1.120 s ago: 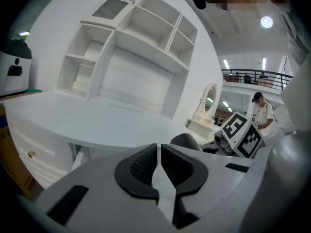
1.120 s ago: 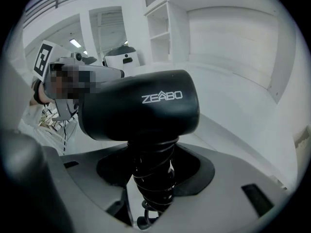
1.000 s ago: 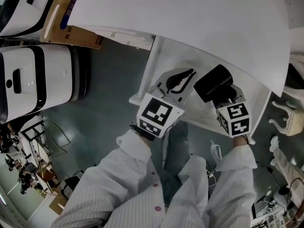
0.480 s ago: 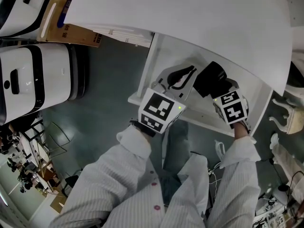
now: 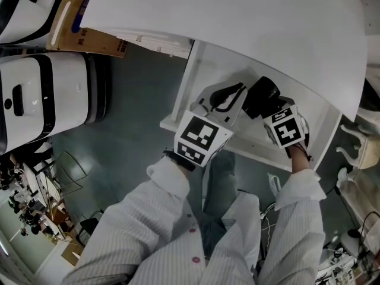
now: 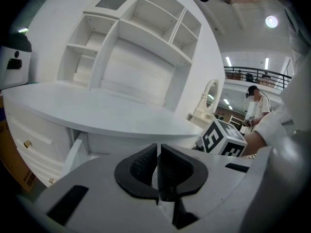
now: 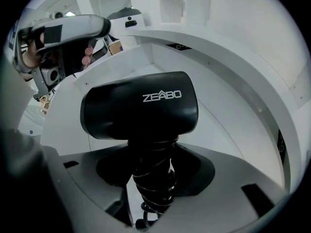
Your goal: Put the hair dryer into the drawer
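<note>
The right gripper [image 7: 154,178], clamped on the cord-wrapped handle of the black hair dryer [image 7: 141,110], has carried it deeper into the open drawer [image 5: 217,64]. The left gripper [image 6: 158,171], jaws pressed together on nothing, has stayed over the drawer's front.

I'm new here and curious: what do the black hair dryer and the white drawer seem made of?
The hair dryer: probably moulded plastic, matte black; its body shows a soft sheen and printed white lettering. The drawer: likely painted wood or board, smooth satin white with no visible grain, though the paint hides what lies beneath.
</note>
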A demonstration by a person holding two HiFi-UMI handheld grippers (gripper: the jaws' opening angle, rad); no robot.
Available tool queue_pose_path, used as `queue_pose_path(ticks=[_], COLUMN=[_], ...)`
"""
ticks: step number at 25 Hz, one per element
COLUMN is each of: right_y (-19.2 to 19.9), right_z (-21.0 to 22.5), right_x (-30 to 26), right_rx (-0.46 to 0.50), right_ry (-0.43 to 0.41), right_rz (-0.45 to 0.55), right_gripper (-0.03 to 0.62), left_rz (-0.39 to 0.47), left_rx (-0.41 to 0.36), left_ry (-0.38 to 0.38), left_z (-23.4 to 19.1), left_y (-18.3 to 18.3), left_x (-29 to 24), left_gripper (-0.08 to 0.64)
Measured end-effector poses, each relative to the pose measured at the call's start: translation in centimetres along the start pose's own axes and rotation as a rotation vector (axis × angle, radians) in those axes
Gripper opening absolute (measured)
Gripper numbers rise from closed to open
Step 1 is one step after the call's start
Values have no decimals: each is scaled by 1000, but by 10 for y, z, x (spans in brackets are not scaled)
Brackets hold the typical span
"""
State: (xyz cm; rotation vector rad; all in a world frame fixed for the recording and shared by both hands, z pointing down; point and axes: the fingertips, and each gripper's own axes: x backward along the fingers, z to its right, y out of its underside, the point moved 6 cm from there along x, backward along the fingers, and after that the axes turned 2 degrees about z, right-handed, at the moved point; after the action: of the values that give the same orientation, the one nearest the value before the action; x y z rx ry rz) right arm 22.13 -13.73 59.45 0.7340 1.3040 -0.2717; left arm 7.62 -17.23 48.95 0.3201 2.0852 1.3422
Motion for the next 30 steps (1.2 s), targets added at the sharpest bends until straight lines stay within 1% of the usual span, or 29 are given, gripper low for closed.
queue_pose_path(ticks=[6, 16, 24, 30], right_y=[-3, -6, -7, -6], right_z=[3, 2, 5, 4], right_x=[-6, -17, -20, -20], right_rx=[-32, -17, -49, -51], right_ry=[34, 63, 68, 62], right_rz=[-20, -68, -59, -54], right_gripper=[204, 204, 204, 204], left_rz=[2, 0, -5, -7], left_rx=[10, 15, 18, 15], left_ry=[-10, -12, -9, -2], left_z=[-1, -5, -8, -8], left_y=[2, 6, 7, 4], left_x=[3, 7, 9, 8], left_gripper=[32, 32, 32, 32])
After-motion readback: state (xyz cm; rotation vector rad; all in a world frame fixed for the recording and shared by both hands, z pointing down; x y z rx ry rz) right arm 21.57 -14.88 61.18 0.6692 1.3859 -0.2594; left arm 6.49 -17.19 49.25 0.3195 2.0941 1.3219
